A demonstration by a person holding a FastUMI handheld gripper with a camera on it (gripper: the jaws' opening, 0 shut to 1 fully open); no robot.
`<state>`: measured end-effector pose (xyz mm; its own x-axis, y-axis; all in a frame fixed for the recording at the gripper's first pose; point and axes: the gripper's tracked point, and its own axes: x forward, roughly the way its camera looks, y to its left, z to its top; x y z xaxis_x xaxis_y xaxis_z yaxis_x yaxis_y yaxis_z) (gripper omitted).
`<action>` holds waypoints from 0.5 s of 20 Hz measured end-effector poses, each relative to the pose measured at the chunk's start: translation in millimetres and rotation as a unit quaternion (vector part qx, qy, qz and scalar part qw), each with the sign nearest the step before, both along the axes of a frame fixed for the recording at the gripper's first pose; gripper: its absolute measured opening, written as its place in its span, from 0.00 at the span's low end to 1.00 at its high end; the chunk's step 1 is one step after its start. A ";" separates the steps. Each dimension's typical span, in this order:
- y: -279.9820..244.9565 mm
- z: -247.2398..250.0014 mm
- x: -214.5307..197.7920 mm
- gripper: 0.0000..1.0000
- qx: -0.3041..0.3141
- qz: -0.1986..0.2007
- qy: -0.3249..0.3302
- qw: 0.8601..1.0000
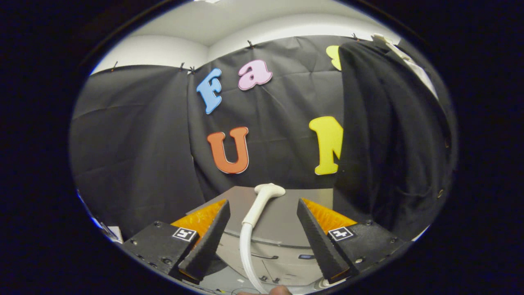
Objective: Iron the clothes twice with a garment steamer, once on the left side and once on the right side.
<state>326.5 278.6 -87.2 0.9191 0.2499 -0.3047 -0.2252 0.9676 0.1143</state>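
A white garment steamer head [264, 196] on its white hose [247, 250] stands upright between my fingers and a little ahead of them. My gripper [263, 213] is open, its two fingers spread wide on either side of the steamer handle without touching it. A dark garment [389, 139] hangs on a pale hanger [403, 55] to the right, beyond the right finger and in front of the booth wall.
The steamer's grey base unit [278, 246] sits low between the fingers, with a grey surface [282, 205] behind it. Black cloth walls close the booth behind and on the left. A fingertip [280, 290] shows at the very bottom.
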 end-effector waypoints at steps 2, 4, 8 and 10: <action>12.4 -16.9 33.6 1.00 -0.020 -0.002 0.033 0.999; 25.5 -38.5 61.2 1.00 -0.030 -0.001 0.071 0.997; 46.1 -78.7 104.5 1.00 -0.061 0.001 0.132 0.989; 46.8 -89.0 122.9 1.00 -0.072 -0.013 0.145 0.987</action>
